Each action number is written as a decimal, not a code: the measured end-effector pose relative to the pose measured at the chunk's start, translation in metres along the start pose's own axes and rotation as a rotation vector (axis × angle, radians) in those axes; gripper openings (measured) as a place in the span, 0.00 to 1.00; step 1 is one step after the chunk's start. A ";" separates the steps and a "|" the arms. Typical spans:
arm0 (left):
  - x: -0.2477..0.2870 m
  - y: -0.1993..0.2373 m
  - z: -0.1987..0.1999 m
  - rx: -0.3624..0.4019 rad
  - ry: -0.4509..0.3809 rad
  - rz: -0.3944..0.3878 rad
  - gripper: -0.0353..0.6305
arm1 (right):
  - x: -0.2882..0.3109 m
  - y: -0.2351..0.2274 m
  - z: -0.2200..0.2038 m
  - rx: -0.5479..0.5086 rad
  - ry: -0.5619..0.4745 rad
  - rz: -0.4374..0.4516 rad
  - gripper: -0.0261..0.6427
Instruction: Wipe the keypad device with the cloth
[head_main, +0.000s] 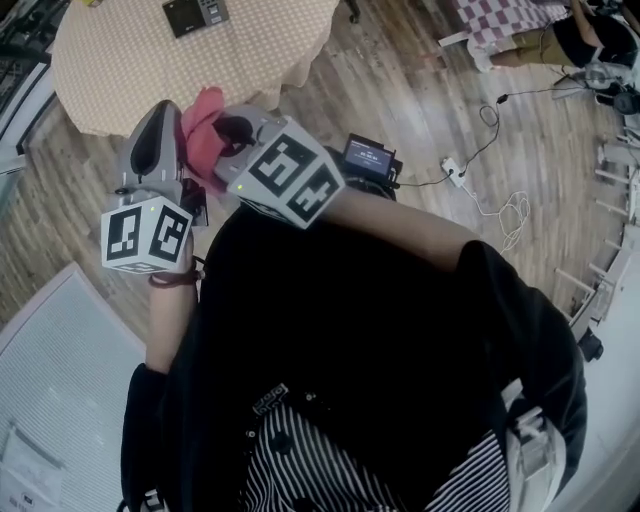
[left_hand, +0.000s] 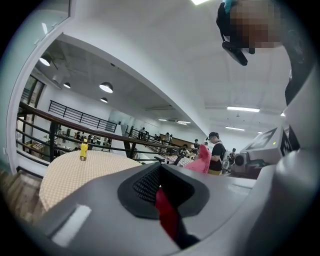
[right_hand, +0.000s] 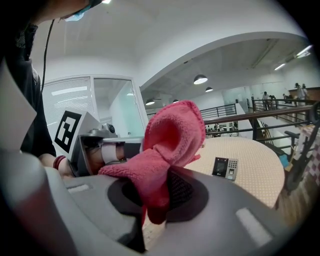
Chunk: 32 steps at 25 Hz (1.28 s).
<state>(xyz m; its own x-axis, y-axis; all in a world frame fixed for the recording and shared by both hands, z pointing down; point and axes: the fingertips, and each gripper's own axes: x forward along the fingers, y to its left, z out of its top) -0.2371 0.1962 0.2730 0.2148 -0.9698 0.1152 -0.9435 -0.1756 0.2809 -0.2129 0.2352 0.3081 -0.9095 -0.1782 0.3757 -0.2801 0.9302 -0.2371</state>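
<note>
Fingers (right_hand: 210, 215) of my right gripper (right_hand: 155, 200) pinch the cloth (right_hand: 170, 135), ready to wipe the distant keypad device (right_hand: 223, 168); the left gripper (left_hand: 160, 197) has its pair pressed together.

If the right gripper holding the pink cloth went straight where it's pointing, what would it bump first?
Probably the round table with the beige tablecloth. The right gripper, shut on the fluffy pink cloth, points at its top, not quite at the small black keypad device. Depth is unclear.
</note>
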 end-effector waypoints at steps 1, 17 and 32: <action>-0.001 0.004 0.000 -0.003 0.000 0.004 0.06 | 0.004 0.000 -0.001 -0.002 0.004 0.004 0.14; 0.034 0.059 0.020 -0.021 -0.010 0.121 0.06 | 0.055 -0.035 0.027 -0.024 0.027 0.117 0.14; 0.154 0.083 0.059 0.041 0.036 0.157 0.06 | 0.083 -0.146 0.086 0.004 0.011 0.190 0.14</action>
<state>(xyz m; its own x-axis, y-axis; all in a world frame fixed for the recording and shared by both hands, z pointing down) -0.2968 0.0226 0.2578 0.0718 -0.9794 0.1885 -0.9755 -0.0296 0.2179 -0.2738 0.0571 0.2966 -0.9428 0.0044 0.3333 -0.1046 0.9455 -0.3082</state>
